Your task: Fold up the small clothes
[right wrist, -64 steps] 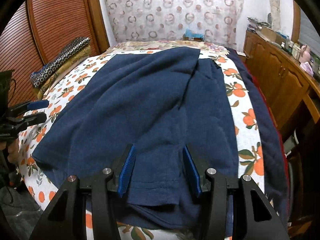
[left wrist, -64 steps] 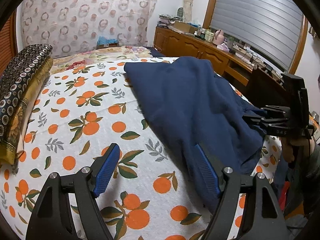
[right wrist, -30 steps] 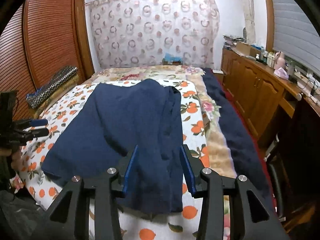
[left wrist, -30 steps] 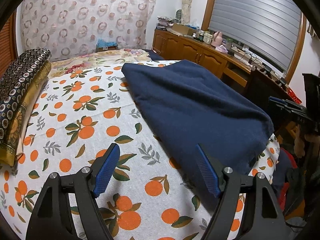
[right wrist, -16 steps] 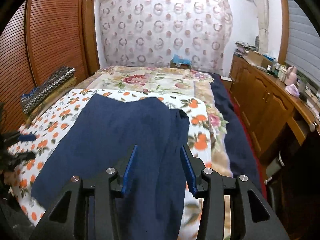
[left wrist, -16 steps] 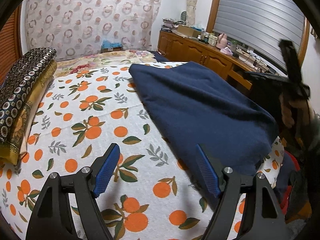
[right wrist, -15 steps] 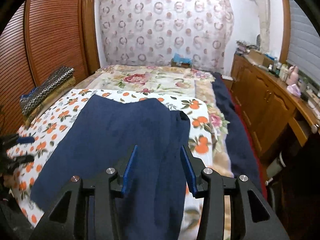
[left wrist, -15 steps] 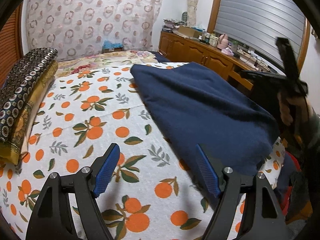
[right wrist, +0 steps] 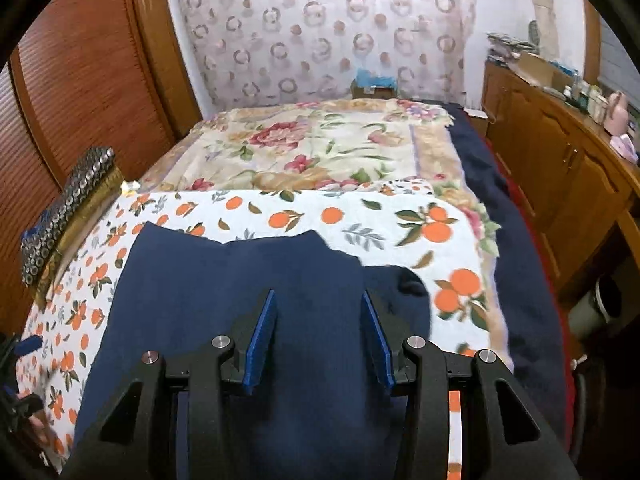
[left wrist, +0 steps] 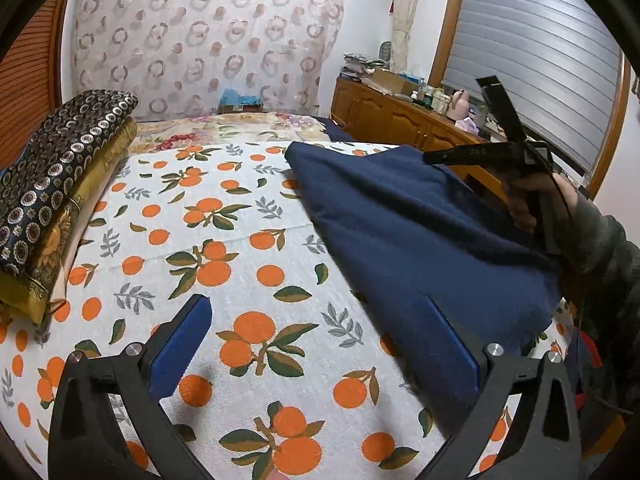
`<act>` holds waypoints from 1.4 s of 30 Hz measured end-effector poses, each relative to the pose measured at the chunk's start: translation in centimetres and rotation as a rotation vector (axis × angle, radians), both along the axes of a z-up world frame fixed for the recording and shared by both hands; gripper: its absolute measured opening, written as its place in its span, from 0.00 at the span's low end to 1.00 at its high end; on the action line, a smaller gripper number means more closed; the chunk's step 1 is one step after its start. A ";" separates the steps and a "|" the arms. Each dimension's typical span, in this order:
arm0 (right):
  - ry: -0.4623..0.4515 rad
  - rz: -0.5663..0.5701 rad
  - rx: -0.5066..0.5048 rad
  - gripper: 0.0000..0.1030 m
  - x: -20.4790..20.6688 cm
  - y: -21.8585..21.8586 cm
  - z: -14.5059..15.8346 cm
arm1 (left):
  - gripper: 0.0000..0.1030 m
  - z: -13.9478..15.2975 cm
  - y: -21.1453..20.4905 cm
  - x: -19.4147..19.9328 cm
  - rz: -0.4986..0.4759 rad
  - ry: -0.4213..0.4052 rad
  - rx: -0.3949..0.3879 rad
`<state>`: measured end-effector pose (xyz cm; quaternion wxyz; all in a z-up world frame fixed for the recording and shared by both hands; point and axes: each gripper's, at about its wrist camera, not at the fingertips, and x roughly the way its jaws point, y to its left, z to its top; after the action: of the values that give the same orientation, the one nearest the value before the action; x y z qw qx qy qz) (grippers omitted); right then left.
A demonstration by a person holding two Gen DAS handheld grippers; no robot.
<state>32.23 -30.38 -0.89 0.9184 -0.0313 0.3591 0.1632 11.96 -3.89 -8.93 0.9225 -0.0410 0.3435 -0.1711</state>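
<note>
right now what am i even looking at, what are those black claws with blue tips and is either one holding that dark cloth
There is no robot here. A person holds a hand-operated two-finger gripper in each hand, and a wide-angle camera on each looks out along its fingers.

One picture comes from the left gripper. Its blue-padded jaws have just been opening and now stand wide, with only the orange-print bedspread between them. To the right you see the person's hand holding the right gripper from the side.

The other picture comes from that right gripper, looking up the bed. Its jaws stand partly open above the navy blue garment, which lies spread on the bedspread. Neither gripper holds anything.

A stack of folded patterned fabric sits at the bed's left edge.
</note>
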 end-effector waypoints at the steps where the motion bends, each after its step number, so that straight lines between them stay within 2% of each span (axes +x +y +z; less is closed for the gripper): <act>1: 0.011 0.009 -0.018 0.44 0.2 0.5 -0.3 | 1.00 -0.1 -0.1 0.0 -0.005 0.005 0.002; 3: 0.035 0.008 -0.072 0.41 0.6 1.0 -0.8 | 1.00 -0.3 -0.2 0.0 -0.015 0.011 0.001; 5: 0.043 0.014 -0.104 0.11 1.0 1.3 -0.7 | 1.00 -0.4 -0.4 0.0 -0.027 0.018 0.003; 7: -0.020 0.023 -0.112 0.08 0.3 1.2 0.4 | 1.00 -0.4 -0.5 -0.1 -0.032 0.018 0.009; 9: -0.098 -0.041 -0.112 0.08 -0.7 0.6 1.9 | 1.00 -0.5 -0.7 -0.1 -0.039 0.022 0.011; 11: -0.125 -0.106 -0.111 0.08 -1.0 -0.1 2.9 | 1.00 -0.7 -1.0 0.0 -0.051 0.033 0.008; 13: -0.119 -0.113 -0.136 0.08 -0.9 0.0 2.9 | 1.00 -0.8 -1.3 0.0 -0.059 0.040 0.009; 15: -0.119 -0.123 -0.179 0.13 -1.1 0.5 2.6 | 1.00 -0.8 -1.6 -0.1 -0.071 0.045 0.016; 17: -0.107 -0.118 -0.185 0.39 -1.5 0.6 2.6 | 1.00 -0.8 -2.0 -0.2 -0.079 0.046 0.030; 22: -0.126 -0.077 -0.146 0.58 -5.9 -0.3 2.6 | 1.00 -1.0 -2.6 -0.5 -0.096 0.053 0.049; 28: -0.129 -0.081 -0.184 0.64 -12.4 -2.1 0.7 | 1.00 -1.3 -3.4 -0.7 -0.109 0.060 0.065; 35: -0.078 -0.094 -0.123 0.64 -17.4 -4.6 -1.0 | 1.00 -1.6 -4.2 -1.0 -0.134 0.079 0.081; 42: -0.056 -0.106 -0.099 0.64 -19.2 -5.4 -1.5 | 1.00 -1.5 -4.7 -1.5 -0.169 0.099 0.060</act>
<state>12.99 -35.78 -2.41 0.9327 -0.0620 0.3423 0.0953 10.47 -8.62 -10.38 0.8876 0.0074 0.3957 -0.2358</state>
